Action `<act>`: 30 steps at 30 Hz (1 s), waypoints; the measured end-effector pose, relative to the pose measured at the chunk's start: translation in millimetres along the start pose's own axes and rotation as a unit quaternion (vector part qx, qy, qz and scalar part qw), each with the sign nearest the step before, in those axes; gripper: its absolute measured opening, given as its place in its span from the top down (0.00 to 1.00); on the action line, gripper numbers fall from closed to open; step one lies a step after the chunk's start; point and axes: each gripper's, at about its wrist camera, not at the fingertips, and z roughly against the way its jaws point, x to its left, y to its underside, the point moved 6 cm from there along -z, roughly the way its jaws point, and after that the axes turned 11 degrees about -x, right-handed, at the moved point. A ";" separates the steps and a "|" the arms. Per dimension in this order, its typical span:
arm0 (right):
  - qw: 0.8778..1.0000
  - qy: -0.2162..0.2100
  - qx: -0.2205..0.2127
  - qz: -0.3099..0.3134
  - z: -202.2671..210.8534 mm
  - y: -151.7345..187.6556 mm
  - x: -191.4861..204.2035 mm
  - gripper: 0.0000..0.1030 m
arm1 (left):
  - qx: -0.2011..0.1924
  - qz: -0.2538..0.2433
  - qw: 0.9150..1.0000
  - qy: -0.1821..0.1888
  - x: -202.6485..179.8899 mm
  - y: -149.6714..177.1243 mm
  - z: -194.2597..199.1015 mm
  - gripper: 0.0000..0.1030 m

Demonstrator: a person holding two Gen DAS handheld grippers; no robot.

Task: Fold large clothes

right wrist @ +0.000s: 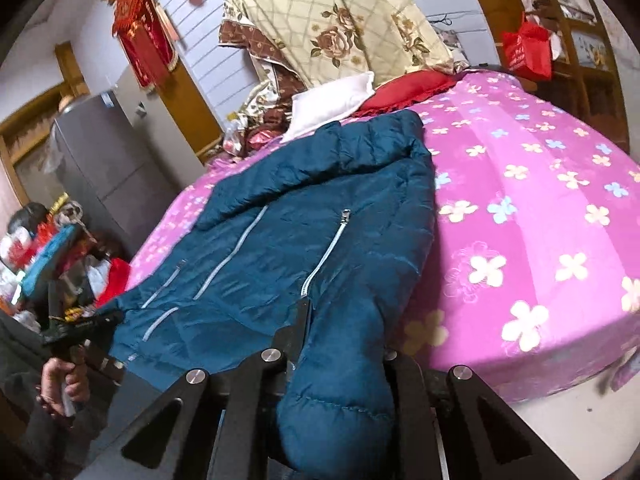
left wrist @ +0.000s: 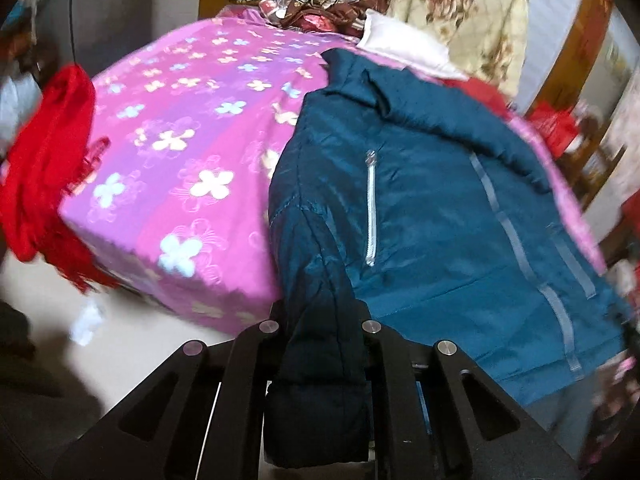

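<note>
A teal puffer jacket [left wrist: 432,216] lies front-up on a bed with a pink flowered sheet [left wrist: 192,152], near the foot edge. My left gripper [left wrist: 320,332] is shut on one sleeve [left wrist: 316,380], which hangs down between its fingers. In the right wrist view the jacket [right wrist: 288,240] lies the same way, and my right gripper [right wrist: 344,344] is shut on the other sleeve [right wrist: 340,400]. The left gripper also shows at the left of the right wrist view [right wrist: 80,324], held in a hand at the jacket's hem.
A white pillow [right wrist: 332,100], a red cushion [right wrist: 408,88] and a floral quilt [right wrist: 340,24] pile at the head of the bed. Red cloth [left wrist: 44,184] hangs off the bed's corner. A grey fridge [right wrist: 104,172] and clutter stand left. Pale floor [left wrist: 132,344] lies below.
</note>
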 end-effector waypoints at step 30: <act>0.999 0.034 0.029 0.012 -7.4 12.8 -4.2 0.87 | 0.012 -0.068 0.995 -0.067 -13.8 17.9 -12.2 0.89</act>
